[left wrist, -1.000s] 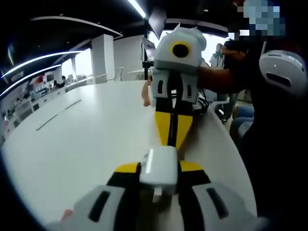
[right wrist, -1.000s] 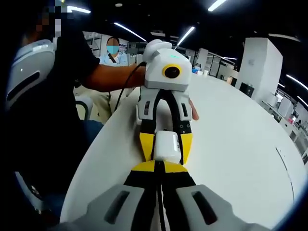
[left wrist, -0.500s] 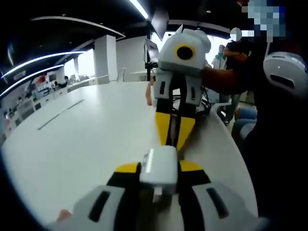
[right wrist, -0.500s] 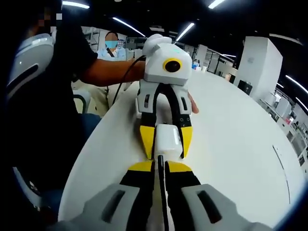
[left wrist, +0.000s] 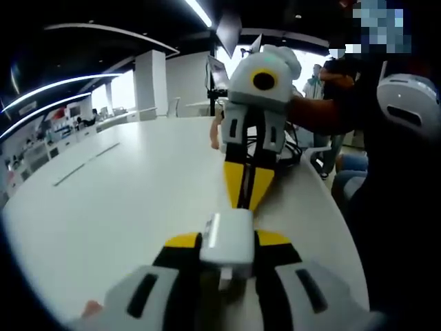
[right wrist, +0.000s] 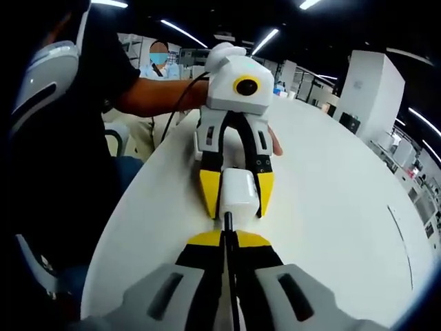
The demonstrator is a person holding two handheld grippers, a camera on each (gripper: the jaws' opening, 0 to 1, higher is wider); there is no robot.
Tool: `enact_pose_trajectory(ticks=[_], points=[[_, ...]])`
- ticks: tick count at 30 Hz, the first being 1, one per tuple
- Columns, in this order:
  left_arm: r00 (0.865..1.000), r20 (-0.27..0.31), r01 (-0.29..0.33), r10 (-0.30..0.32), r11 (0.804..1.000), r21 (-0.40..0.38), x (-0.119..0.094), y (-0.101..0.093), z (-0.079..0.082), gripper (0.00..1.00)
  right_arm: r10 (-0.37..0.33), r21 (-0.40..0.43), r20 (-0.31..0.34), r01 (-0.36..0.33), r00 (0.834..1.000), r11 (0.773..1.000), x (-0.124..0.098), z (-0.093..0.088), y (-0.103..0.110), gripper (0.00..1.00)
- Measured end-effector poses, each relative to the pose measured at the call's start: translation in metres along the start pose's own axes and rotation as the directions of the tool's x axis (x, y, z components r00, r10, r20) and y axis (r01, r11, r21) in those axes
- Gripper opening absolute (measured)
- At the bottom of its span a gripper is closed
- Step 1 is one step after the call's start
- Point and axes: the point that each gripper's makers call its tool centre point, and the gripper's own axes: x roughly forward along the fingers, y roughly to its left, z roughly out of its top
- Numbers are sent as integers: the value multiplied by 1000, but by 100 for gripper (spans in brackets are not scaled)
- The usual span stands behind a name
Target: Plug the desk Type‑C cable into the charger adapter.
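Observation:
The white charger adapter (left wrist: 228,241) sits between my left gripper's (left wrist: 227,243) yellow-tipped jaws, which are shut on it just above the white table (left wrist: 117,200). My right gripper (left wrist: 246,204) comes in from above in the left gripper view, its yellow jaws closed and pointing at the adapter. In the right gripper view my right gripper (right wrist: 228,238) is shut on the thin black Type-C cable (right wrist: 228,227). The plug end reaches the near face of the adapter (right wrist: 238,194), which the left gripper (right wrist: 236,211) holds. Whether the plug is seated is hidden.
The long white table (right wrist: 331,207) runs away on one side; its curved edge (right wrist: 148,179) lies close beside the grippers. A person's arm (right wrist: 155,96) holds the left gripper. A masked person (right wrist: 160,58) sits behind. A white column (right wrist: 372,89) stands far off.
The two grippers have drawn slightly apart. A short stretch of black cable now shows between my right jaws and the adapter, where they nearly touched before.

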Motion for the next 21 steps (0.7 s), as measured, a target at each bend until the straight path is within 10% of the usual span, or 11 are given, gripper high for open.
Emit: enact_pose_trajectory(ticks=[21], points=[[1000, -6, -15, 15, 1000, -3, -2, -2, 1, 28, -25, -39, -32, 24, 999, 999, 0, 0, 1, 6]])
